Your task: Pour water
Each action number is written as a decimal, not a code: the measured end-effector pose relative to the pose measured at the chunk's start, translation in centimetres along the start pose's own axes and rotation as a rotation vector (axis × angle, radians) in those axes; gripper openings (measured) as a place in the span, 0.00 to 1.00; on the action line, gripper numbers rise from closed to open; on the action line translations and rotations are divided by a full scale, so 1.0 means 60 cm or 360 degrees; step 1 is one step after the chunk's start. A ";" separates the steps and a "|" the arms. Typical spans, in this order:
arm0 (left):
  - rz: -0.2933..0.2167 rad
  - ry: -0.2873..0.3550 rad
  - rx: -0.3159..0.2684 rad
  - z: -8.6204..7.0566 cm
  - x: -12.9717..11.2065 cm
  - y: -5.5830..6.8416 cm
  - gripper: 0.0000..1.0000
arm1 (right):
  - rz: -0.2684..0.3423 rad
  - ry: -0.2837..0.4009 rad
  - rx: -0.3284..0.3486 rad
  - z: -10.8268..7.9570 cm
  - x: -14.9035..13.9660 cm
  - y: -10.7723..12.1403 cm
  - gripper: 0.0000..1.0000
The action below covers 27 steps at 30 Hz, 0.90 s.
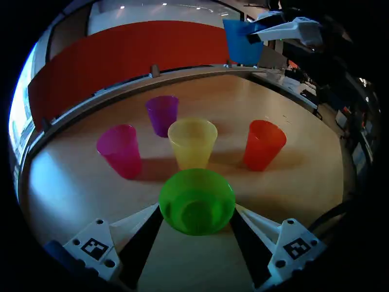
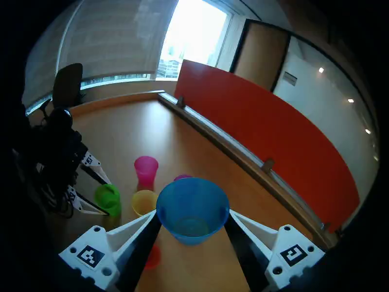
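Blown-out window (image 2: 197, 39); dim interior; soft shadows; warped fisheye edges.

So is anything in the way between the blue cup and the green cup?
Nothing visible blocks the way through the air. The right gripper holds the blue cup up above the table; the left gripper holds the green cup. The yellow cup stands on the table between them, but it looks lower than the blue cup.
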State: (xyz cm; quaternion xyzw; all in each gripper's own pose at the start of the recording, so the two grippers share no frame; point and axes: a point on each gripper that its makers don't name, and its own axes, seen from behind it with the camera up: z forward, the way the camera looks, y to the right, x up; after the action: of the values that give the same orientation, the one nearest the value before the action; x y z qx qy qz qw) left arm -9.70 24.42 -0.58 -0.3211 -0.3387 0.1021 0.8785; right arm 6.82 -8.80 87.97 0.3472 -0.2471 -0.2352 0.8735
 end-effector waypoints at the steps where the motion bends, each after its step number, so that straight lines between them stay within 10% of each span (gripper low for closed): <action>1: -0.0002 -0.0001 -0.0001 -0.001 0.000 0.000 0.90 | 0.0003 -0.0006 0.0005 0.005 -0.004 -0.001 0.90; 27: -0.0080 -0.0021 0.0103 -0.047 -0.012 -0.008 0.90 | 0.0089 -0.0135 0.0154 0.128 -0.091 -0.024 0.90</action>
State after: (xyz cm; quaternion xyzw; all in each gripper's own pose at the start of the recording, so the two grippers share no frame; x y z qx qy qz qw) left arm -8.40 22.36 -2.25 -0.2832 -0.3490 0.0930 0.8884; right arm -2.28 -10.30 90.36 0.3716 -0.3047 -0.2130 0.8507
